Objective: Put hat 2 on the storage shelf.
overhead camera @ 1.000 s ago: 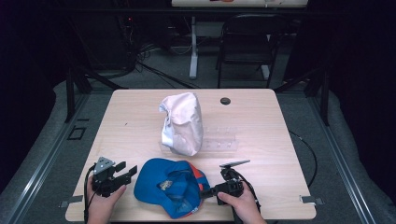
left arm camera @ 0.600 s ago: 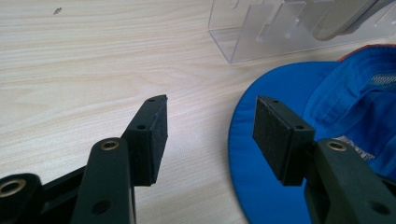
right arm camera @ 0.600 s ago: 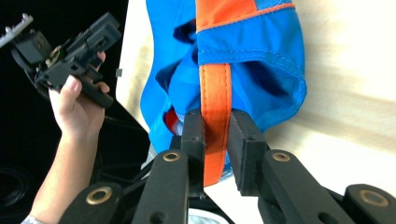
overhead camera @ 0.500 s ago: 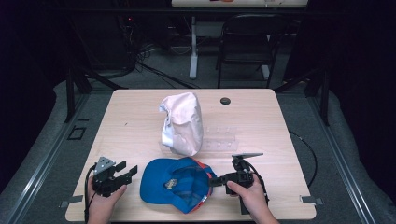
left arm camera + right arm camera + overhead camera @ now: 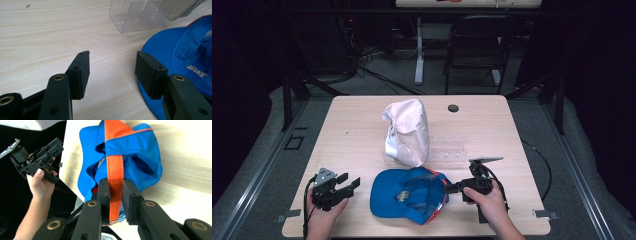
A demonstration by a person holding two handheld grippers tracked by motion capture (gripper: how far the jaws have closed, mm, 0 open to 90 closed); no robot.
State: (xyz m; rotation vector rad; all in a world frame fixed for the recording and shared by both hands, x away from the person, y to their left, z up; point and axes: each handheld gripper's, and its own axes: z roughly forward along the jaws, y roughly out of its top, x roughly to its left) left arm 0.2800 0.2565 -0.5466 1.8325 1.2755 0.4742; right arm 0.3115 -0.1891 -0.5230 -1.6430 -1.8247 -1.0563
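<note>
Right gripper (image 5: 115, 202): we've got it clamped down on the orange strap (image 5: 115, 170) at the back of the blue cap (image 5: 409, 195), with the pads pressing on both sides of it.
Left gripper (image 5: 343, 184): we're holding it off to the cap's left, with jaws spread fairly wide, nothing between them, just bare tabletop in the gap.
Blue cap: it's lying upside down near our edge of the wooden table (image 5: 352, 135), between the two grippers, brim toward the left one, label visible inside.
Clear acrylic stand (image 5: 448, 150): just behind the cap.
White cap (image 5: 406, 131): sitting on that stand, mid-table.
Black round plug (image 5: 453, 108): farther back on the tabletop, well apart from everything else.
</note>
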